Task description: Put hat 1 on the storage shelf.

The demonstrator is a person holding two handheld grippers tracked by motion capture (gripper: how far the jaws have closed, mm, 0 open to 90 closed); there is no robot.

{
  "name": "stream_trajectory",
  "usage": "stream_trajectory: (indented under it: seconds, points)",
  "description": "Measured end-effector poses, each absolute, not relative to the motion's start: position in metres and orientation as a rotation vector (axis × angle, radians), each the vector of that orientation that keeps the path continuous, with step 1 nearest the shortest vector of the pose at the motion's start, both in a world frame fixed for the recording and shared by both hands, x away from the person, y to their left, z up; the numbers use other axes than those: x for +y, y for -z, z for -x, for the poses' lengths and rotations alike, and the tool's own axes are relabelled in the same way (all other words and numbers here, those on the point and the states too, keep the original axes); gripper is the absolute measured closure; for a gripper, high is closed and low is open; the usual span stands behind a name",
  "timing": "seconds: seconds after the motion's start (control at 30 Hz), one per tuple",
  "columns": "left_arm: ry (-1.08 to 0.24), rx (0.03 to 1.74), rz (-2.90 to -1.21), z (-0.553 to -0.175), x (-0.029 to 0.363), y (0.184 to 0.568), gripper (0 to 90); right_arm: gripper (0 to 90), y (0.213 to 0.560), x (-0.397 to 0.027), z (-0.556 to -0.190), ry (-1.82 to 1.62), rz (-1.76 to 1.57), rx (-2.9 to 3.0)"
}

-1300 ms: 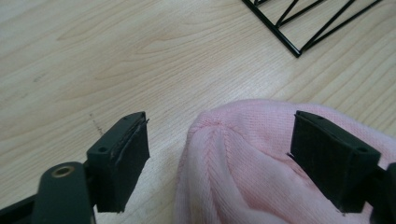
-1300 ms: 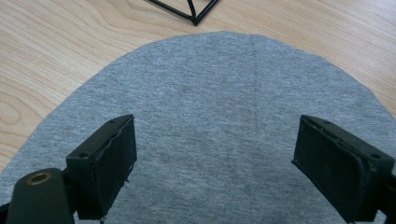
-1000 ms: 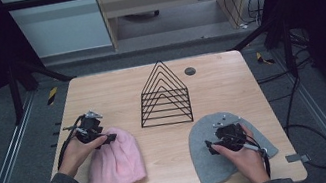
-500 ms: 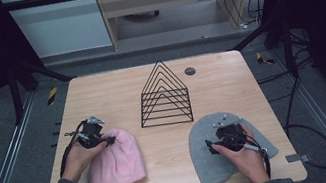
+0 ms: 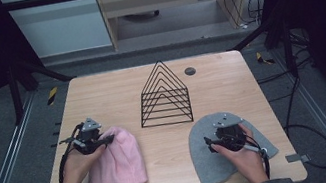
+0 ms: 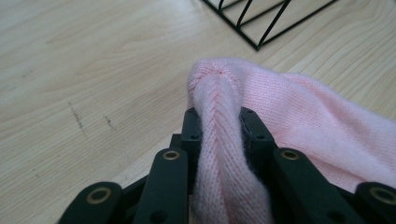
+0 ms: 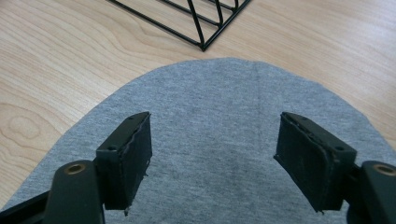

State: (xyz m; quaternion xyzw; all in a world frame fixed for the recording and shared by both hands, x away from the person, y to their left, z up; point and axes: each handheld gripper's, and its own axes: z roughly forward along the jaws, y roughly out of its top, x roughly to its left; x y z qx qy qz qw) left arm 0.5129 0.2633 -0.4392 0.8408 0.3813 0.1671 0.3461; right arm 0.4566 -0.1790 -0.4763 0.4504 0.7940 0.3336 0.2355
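From the high view, the left gripper (image 5: 89, 141) sits at the upper-left edge of the pink beanie (image 5: 115, 161), which lies flat on the left of the tabletop (image 5: 100, 90); the right gripper (image 5: 226, 137) rests over the grey beanie (image 5: 211, 161) on the right, both hats lying lengthwise toward the person, with the black wire rack (image 5: 164, 94) between and beyond them. In the left gripper view, the jaws have just been closing and pinch a raised fold of soft, ribbed pink knit. In the right gripper view, the jaws stand spread, having just narrowed slightly, above smooth grey jersey whose rounded crown points toward the rack.
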Motion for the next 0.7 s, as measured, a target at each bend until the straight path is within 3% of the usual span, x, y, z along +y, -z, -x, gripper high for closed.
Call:
stream_trajectory:
  seconds: [0.27, 0.43, 0.7]
  points:
    - [-0.478, 0.927, -2.112, -0.497, 0.258, 0.419, 74.3, 27.0, 0.474, -0.175, -0.453, -0.957, -1.208, 2.174]
    - [-0.473, 0.903, -2.081, -0.493, 0.254, 0.407, 74.3, 31.5, 0.471, -0.170, -0.451, -0.994, -1.176, 2.179]
    - [-0.520, 0.867, -2.076, -0.493, 0.249, 0.384, 74.5, 35.9, 0.453, -0.133, -0.450, -1.039, -1.021, 2.249]
